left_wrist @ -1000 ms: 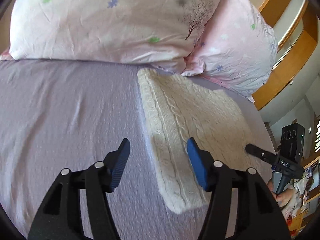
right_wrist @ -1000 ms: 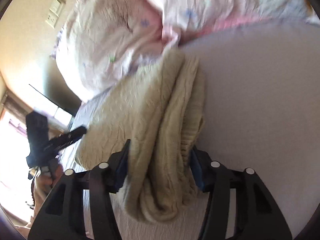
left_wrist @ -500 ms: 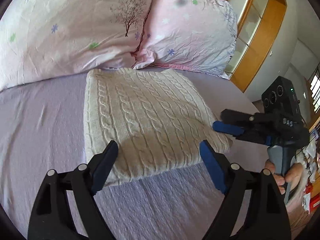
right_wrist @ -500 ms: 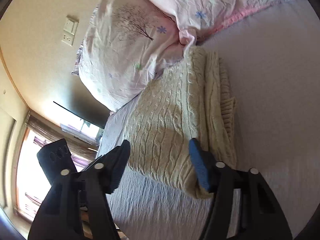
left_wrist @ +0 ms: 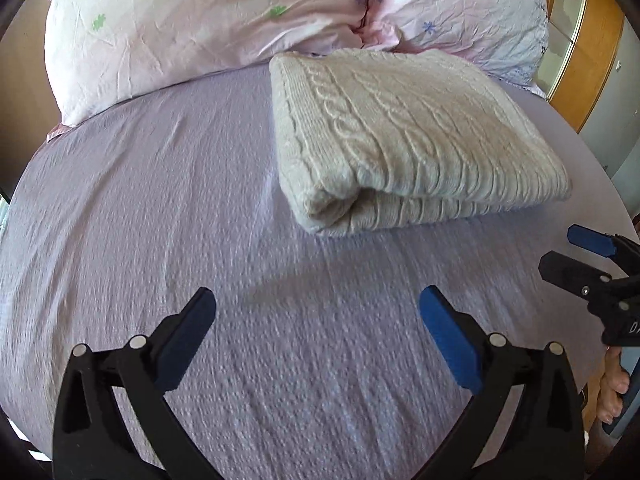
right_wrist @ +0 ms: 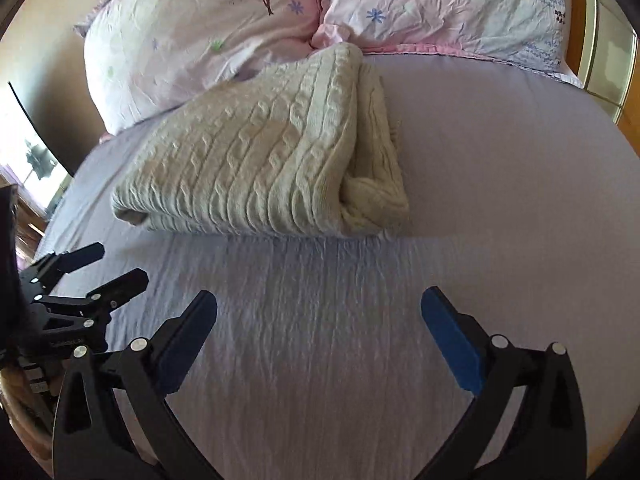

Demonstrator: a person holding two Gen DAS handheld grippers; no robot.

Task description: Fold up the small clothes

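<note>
A cream cable-knit sweater (left_wrist: 404, 128) lies folded in a neat rectangle on the lilac bed sheet (left_wrist: 160, 208), up against the pillows. It also shows in the right wrist view (right_wrist: 264, 164). My left gripper (left_wrist: 316, 316) is open and empty, held back from the sweater's near edge. My right gripper (right_wrist: 320, 316) is open and empty, also back from the sweater. The right gripper shows at the right edge of the left wrist view (left_wrist: 576, 252); the left gripper shows at the left of the right wrist view (right_wrist: 116, 264).
Two pale pink floral pillows (left_wrist: 208, 12) (left_wrist: 460, 4) lie behind the sweater. A wooden frame (left_wrist: 588, 44) stands at the far right. The sheet (right_wrist: 500, 168) spreads to the right of the sweater.
The right gripper let go of the sweater and opened. Both grippers pulled back from it; the sweater now lies folded and farther away.
</note>
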